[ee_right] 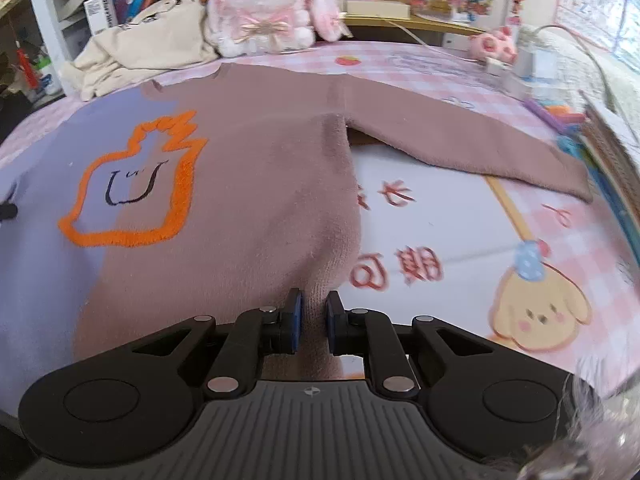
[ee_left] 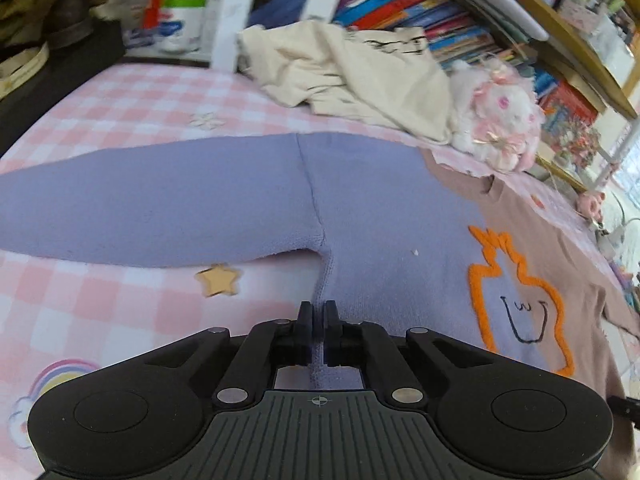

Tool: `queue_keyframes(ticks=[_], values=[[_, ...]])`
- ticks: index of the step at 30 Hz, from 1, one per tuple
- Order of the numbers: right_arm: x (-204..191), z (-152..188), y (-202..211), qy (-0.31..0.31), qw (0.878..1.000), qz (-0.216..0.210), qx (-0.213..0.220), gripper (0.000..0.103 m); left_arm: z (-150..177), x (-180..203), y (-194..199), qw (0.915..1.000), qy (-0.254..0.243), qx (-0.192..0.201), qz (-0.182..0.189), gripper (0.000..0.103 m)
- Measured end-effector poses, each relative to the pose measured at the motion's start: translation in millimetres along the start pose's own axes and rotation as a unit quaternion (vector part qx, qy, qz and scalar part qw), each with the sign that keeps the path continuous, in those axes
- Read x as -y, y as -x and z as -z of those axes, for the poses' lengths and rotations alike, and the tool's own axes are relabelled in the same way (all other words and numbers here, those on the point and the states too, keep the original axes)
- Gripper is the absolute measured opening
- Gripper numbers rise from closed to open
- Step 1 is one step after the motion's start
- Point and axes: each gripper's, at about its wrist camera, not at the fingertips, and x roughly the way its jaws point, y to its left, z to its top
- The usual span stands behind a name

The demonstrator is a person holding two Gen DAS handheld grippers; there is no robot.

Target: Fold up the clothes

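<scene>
A two-tone sweater (ee_left: pixel 380 208) lies flat on the bed, lilac on one half and dusty brown on the other (ee_right: pixel 248 184), with an orange outlined smiling figure (ee_right: pixel 132 188) on the chest. Its lilac sleeve (ee_left: pixel 140 208) stretches to the left, its brown sleeve (ee_right: pixel 460 132) to the right. My left gripper (ee_left: pixel 319 312) is shut on the lilac side edge near the hem. My right gripper (ee_right: pixel 314 304) is shut on the brown side edge, a ridge of knit pinched between its blue pads.
A pink checked bedsheet (ee_left: pixel 120 112) with cartoon prints lies under the sweater. A crumpled cream garment (ee_left: pixel 352 76) and a white plush rabbit (ee_right: pixel 264 8) sit at the far edge. Bookshelves (ee_left: pixel 420 12) stand behind. Cables and small items (ee_right: pixel 520 64) lie at the right.
</scene>
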Motion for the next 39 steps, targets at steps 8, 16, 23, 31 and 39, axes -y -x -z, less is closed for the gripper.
queue_keyframes(ticks=[8,16,23,31,39], values=[[-17.2,-14.3,-11.4,0.015,1.000,-0.015,-0.007,0.012,-21.1,-7.7,-12.4,0.9997,-0.020,-0.004,-0.014,0.004],[-13.2,-3.6,-3.2,0.004,1.000,-0.028,-0.008,0.013,2.8,0.2,13.7,0.9995,-0.026,0.004,-0.019,0.012],[-1.3,2.1,3.3,-0.028,0.999,-0.032,-0.014,0.029,39.7,7.3,56.1,0.9999,0.001,-0.009,-0.005,0.034],[-6.7,8.8,9.2,0.000,0.999,-0.047,-0.025,0.018,57.6,10.1,63.4,0.9993,0.020,-0.031,-0.001,0.030],[-3.6,11.0,9.2,-0.008,1.000,-0.029,-0.008,0.012,49.9,11.8,51.3,0.9993,0.008,-0.037,-0.004,0.005]])
